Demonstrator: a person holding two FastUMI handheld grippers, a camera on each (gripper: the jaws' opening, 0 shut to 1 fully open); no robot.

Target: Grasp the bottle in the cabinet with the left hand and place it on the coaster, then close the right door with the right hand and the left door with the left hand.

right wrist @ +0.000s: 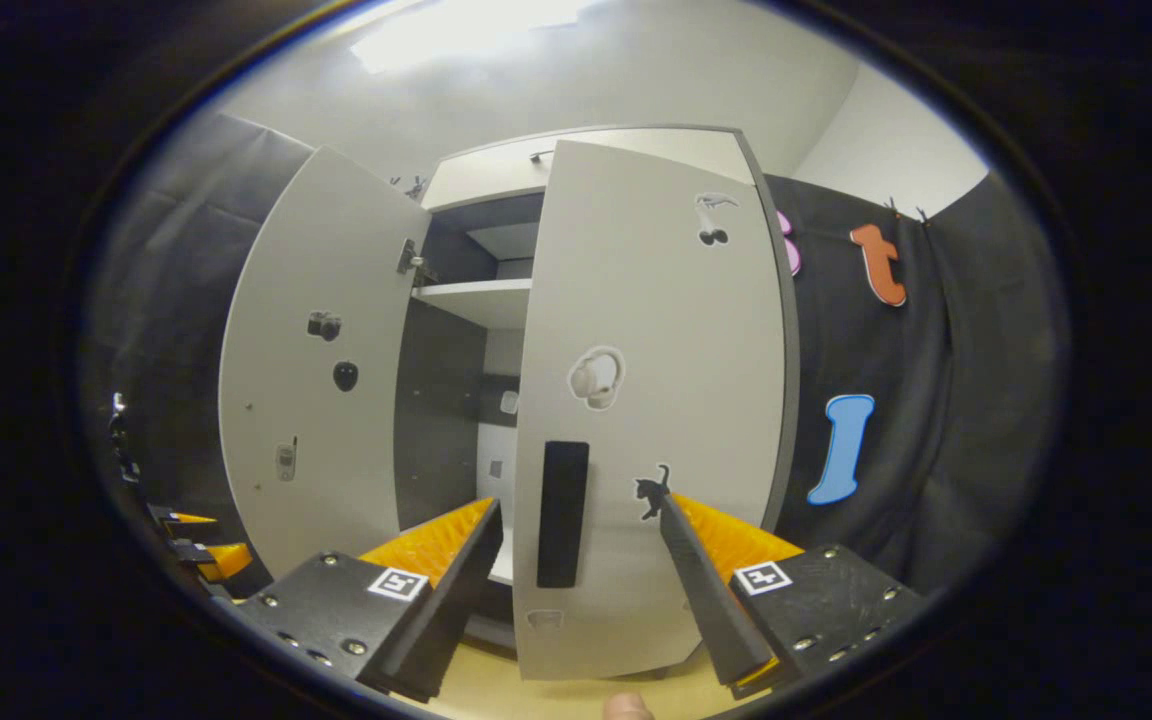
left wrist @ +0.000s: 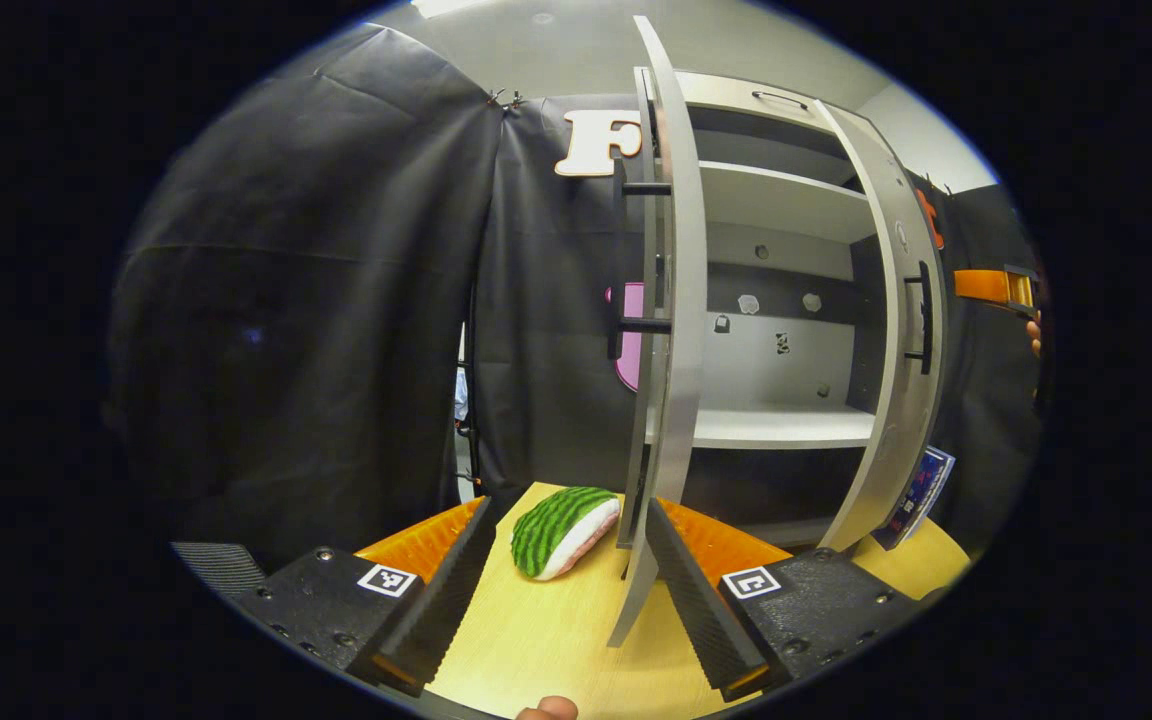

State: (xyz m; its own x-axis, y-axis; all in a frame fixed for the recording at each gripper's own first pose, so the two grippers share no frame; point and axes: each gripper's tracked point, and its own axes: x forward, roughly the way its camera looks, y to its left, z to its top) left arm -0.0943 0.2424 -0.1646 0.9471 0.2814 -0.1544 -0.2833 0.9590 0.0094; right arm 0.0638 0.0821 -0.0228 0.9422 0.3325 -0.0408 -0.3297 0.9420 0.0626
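Grey cabinet's right door [right wrist: 651,400] sits part-closed; left door [left wrist: 671,330] edge-on; both the left gripper [left wrist: 566,590] and right gripper [right wrist: 576,590] gape wide, holding nothing.

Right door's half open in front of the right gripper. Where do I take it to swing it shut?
Take the right door by its vertical bar handle, straight from the front. It runs upright between the open jaws of the right gripper, near the free edge.

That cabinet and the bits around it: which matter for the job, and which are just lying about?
For the job:
cabinet
left door
right door
left gripper
right gripper

Lying about:
watermelon toy
book
stickers
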